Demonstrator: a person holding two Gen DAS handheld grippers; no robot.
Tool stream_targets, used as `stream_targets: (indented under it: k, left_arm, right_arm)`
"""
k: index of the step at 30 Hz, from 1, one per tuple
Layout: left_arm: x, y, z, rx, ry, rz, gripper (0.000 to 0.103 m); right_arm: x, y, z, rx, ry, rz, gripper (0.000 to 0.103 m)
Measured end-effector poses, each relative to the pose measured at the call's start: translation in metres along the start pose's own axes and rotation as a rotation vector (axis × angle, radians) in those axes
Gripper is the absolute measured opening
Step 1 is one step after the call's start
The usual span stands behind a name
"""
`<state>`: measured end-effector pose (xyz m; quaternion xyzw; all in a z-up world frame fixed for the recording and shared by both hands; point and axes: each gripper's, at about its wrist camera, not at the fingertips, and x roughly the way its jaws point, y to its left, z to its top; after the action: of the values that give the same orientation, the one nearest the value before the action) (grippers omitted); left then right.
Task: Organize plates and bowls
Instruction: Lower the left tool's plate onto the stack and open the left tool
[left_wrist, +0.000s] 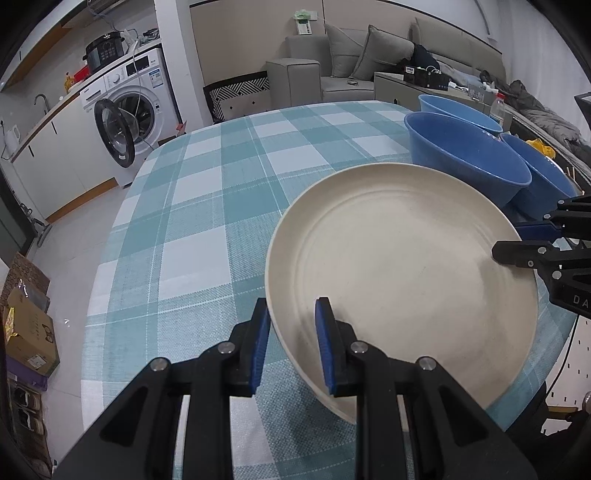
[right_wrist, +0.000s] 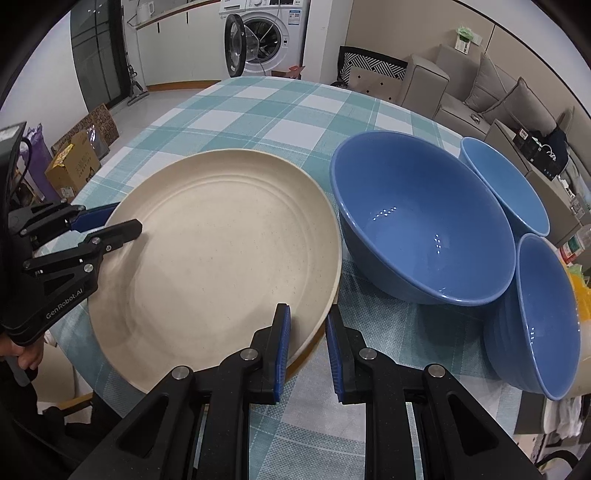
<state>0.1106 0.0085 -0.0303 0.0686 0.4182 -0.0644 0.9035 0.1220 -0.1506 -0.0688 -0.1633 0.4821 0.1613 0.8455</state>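
Both the left hand-held gripper (left_wrist: 291, 347) and right hand-held gripper (right_wrist: 308, 350) pinch opposite rims of the cream plate (right_wrist: 218, 254) beside 3 blue bowls (right_wrist: 424, 221). It looks stiff, light and slick, so the rim is the place to hold.

My left gripper (left_wrist: 291, 343) is matte black plastic, its linkage bars pinned with round silver screws, and each finger carries a ribbed blue pad (left_wrist: 325, 343). My right gripper (right_wrist: 308, 354) is built the same way: black arms with triangular cut-outs, silver pivots, blue pads. Seen from the right wrist, the left one's side bears white "GenRobot.AI" lettering. My hand (right_wrist: 27, 354) sits behind it, with dark clothing below.
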Motion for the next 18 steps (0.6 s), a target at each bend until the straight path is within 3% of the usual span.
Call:
stream_targets:
  k: [18]
  left_arm:
    - [0.0052,-0.0096,-0.003,0.052,0.019,0.041,0.023]
  right_arm:
    - [0.0051,0.0054,-0.0051,-0.027,0.014,-0.044,0.02]
